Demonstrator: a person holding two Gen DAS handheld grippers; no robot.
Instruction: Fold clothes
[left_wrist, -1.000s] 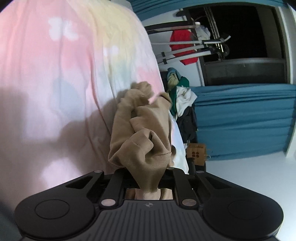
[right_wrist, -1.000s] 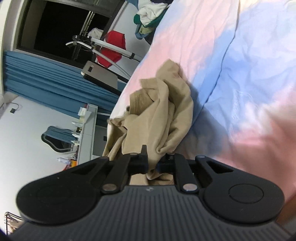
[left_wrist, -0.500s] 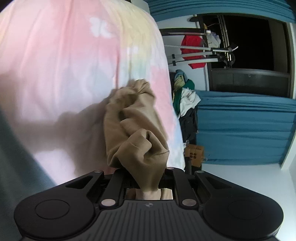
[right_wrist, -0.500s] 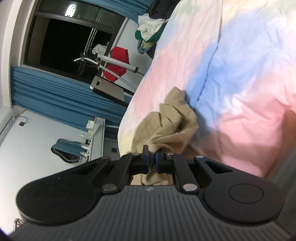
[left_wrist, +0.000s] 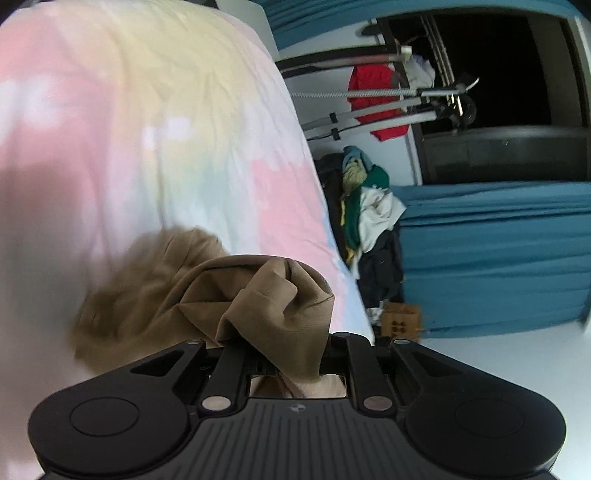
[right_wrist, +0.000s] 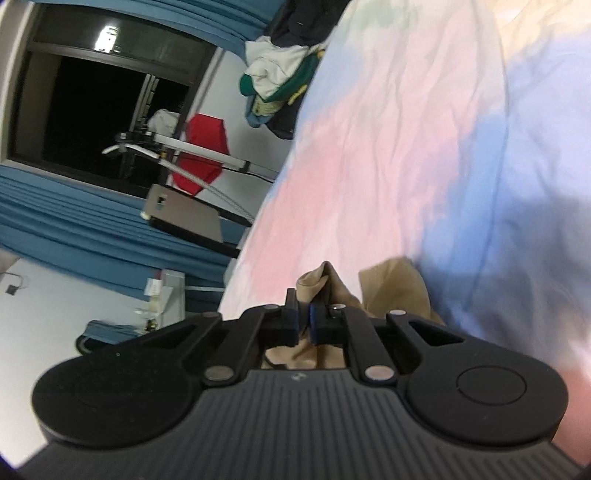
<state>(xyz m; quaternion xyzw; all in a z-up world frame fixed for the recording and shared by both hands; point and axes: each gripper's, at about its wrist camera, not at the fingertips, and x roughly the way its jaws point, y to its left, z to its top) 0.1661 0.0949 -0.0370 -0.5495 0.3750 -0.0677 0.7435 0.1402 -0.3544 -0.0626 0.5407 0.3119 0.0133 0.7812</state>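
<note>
A tan garment (left_wrist: 177, 295) lies bunched over the pastel tie-dye bed cover (left_wrist: 147, 147). My left gripper (left_wrist: 291, 354) is shut on a thick fold of it, and the cloth hides the fingertips. In the right wrist view the same tan garment (right_wrist: 395, 291) shows just past the jaws. My right gripper (right_wrist: 303, 325) is shut on a thin edge of it, pinched between blue pads. Most of the garment is hidden below that gripper's body.
Off the bed's far edge hang a pile of clothes (left_wrist: 365, 206) and a drying rack with a red garment (left_wrist: 380, 99). Blue curtains (left_wrist: 498, 258) and a dark window lie beyond. A cardboard box (left_wrist: 400, 321) sits on the floor.
Both grippers have swept sideways across the bed with the tan garment. It now lies lower and more spread in the left view, and only a small part shows in the right view.
</note>
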